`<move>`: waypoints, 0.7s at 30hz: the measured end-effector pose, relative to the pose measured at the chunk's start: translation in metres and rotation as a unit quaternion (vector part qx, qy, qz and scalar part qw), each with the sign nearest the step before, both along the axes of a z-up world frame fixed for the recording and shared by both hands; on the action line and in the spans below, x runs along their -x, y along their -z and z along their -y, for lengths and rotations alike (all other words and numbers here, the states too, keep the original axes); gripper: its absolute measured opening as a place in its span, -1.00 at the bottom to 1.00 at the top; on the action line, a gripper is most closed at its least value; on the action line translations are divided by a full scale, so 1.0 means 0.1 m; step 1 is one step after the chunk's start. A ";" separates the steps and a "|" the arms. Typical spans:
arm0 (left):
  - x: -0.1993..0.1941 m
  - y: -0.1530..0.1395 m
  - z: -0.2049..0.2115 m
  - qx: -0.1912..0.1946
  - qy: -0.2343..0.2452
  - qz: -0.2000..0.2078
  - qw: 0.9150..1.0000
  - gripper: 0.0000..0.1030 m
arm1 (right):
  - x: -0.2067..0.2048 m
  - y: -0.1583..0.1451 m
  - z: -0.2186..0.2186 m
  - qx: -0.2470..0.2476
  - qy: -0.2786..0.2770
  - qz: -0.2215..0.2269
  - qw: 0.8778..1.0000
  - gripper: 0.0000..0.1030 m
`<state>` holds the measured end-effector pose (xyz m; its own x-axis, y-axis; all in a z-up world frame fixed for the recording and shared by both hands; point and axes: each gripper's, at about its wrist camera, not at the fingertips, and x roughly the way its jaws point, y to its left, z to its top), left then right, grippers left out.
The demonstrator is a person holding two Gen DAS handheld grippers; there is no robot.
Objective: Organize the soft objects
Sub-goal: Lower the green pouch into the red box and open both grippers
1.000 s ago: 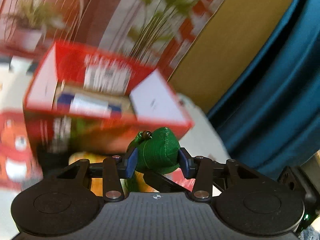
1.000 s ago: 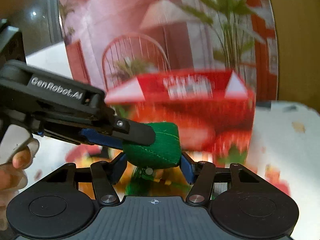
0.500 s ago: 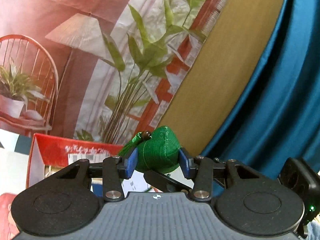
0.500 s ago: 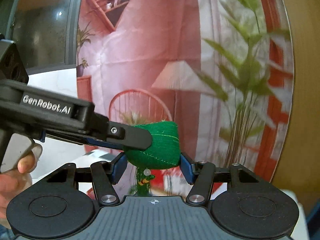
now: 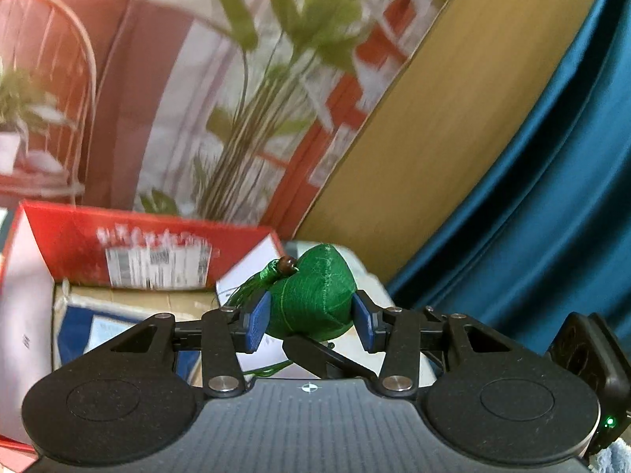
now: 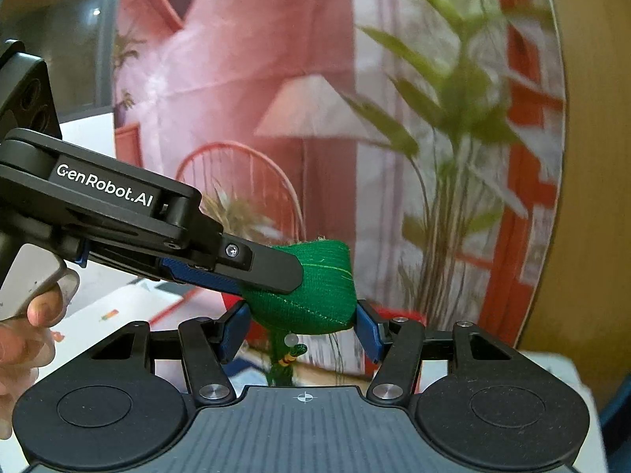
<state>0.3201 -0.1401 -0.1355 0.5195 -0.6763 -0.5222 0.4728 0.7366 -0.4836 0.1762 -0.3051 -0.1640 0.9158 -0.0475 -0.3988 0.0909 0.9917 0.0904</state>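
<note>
A green stuffed pouch (image 5: pixel 315 295) with a bead and green tassel sits squeezed between the blue pads of my left gripper (image 5: pixel 311 317), held in the air above an open red box (image 5: pixel 71 244). My right gripper (image 6: pixel 299 327) is shut on the same pouch (image 6: pixel 319 299) from another side; its tassel hangs below. In the right wrist view the left gripper's black finger (image 6: pixel 272 268) reaches in from the left and lies across the pouch. A dark finger (image 5: pixel 323 354) of the right gripper shows under the pouch in the left wrist view.
The red box holds a blue-and-white package (image 5: pixel 110 323) and has white flaps. Behind stands a backdrop printed with a plant and chair (image 6: pixel 244 181), a tan board (image 5: pixel 453 126) and a blue curtain (image 5: pixel 552 197). A hand (image 6: pixel 23 335) grips the left gripper's trigger.
Both grippers travelled together with the pouch between them. The view swung up to the backdrop; now the red box shows again below the pouch in the left wrist view. Neither grip changed.
</note>
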 end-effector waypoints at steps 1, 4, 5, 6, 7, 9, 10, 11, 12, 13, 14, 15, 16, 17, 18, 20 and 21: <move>-0.03 0.08 0.03 -0.004 0.001 -0.011 1.000 -0.08 | -0.01 0.09 0.04 -0.005 0.001 -0.006 1.000 0.05; -0.10 0.26 0.06 -0.009 -0.001 -0.041 0.999 -0.08 | -0.03 0.35 0.12 -0.014 0.002 -0.026 1.000 0.05; -0.12 0.29 0.07 -0.011 -0.001 -0.045 0.999 -0.07 | -0.03 0.40 0.15 -0.018 0.002 -0.033 0.999 0.05; -0.13 0.32 0.08 -0.013 -0.001 -0.047 0.999 -0.07 | -0.02 0.44 0.16 -0.022 0.002 -0.038 0.999 0.05; -0.14 0.34 0.09 -0.015 -0.002 -0.048 0.999 -0.07 | -0.03 0.48 0.18 -0.025 0.003 -0.042 0.999 0.05; -0.16 0.36 0.11 -0.020 -0.007 -0.047 0.999 -0.07 | -0.03 0.52 0.21 -0.030 0.005 -0.048 0.998 0.06; -0.18 0.35 0.12 -0.024 -0.010 -0.047 0.999 -0.04 | -0.03 0.53 0.22 -0.030 0.007 -0.049 0.998 0.06; -0.19 0.35 0.13 -0.032 -0.012 -0.046 0.998 0.00 | -0.03 0.55 0.22 -0.029 0.009 -0.051 0.998 0.06; -0.19 0.34 0.13 -0.036 -0.014 -0.043 0.998 0.03 | -0.02 0.55 0.22 -0.029 0.010 -0.053 0.998 0.06; -0.18 0.33 0.12 -0.038 -0.015 -0.038 0.998 0.03 | -0.02 0.56 0.22 -0.028 0.013 -0.053 0.998 0.07; -0.17 0.31 0.13 -0.040 -0.016 -0.035 0.998 0.03 | -0.01 0.55 0.22 -0.028 0.016 -0.053 0.998 0.07; -0.16 0.30 0.12 -0.042 -0.018 -0.034 0.998 0.03 | 0.00 0.56 0.21 -0.028 0.020 -0.054 0.998 0.07; -0.14 0.29 0.10 -0.043 -0.019 -0.032 0.998 0.03 | 0.00 0.55 0.21 -0.028 0.023 -0.053 0.998 0.07; -0.11 0.27 0.08 -0.047 -0.020 -0.027 0.998 0.03 | 0.01 0.54 0.21 -0.030 0.025 -0.051 0.998 0.07; -0.06 0.24 0.04 -0.052 -0.023 -0.017 0.998 0.03 | 0.03 0.54 0.20 -0.033 0.028 -0.049 0.998 0.06; 0.05 0.18 -0.05 -0.062 -0.029 0.002 0.998 0.03 | 0.06 0.51 0.19 -0.038 0.033 -0.045 0.998 0.06; 0.11 0.15 -0.11 -0.065 -0.032 0.009 0.997 0.03 | 0.08 0.50 0.18 -0.041 0.034 -0.043 0.998 0.06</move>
<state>0.3088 -0.1293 -0.1501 0.5700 -0.5683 -0.5934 0.4302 0.8217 -0.3738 0.1684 -0.3227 -0.2140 0.8738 -0.0724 -0.4809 0.1683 0.9727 0.1595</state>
